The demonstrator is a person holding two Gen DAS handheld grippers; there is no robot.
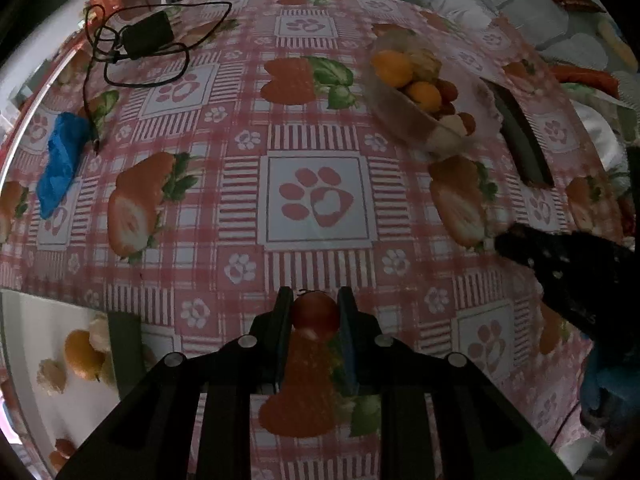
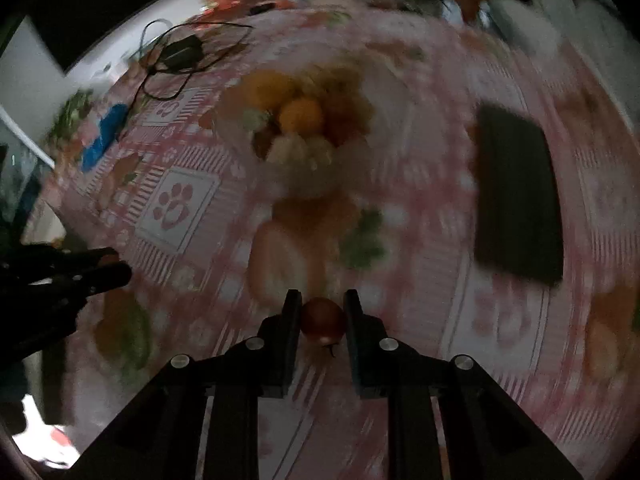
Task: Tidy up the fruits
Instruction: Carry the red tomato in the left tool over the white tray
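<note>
Left gripper (image 1: pixel 314 314) clamped on a red fruit (image 1: pixel 314 315) above the tablecloth (image 1: pixel 240 128); right gripper (image 2: pixel 323 320) clamped on another red fruit (image 2: pixel 323 321). Left view sharp: clear bowl (image 1: pixel 394 110) holding oranges (image 1: pixel 392 67), red and pale fruit, beside a dark slab (image 1: pixel 520 136); black adapter (image 1: pixel 148 35) and blue wrapper (image 1: pixel 62 160) well apart. Right view blurred, same bowl (image 2: pixel 304 184) ahead, contents indistinct.
</note>
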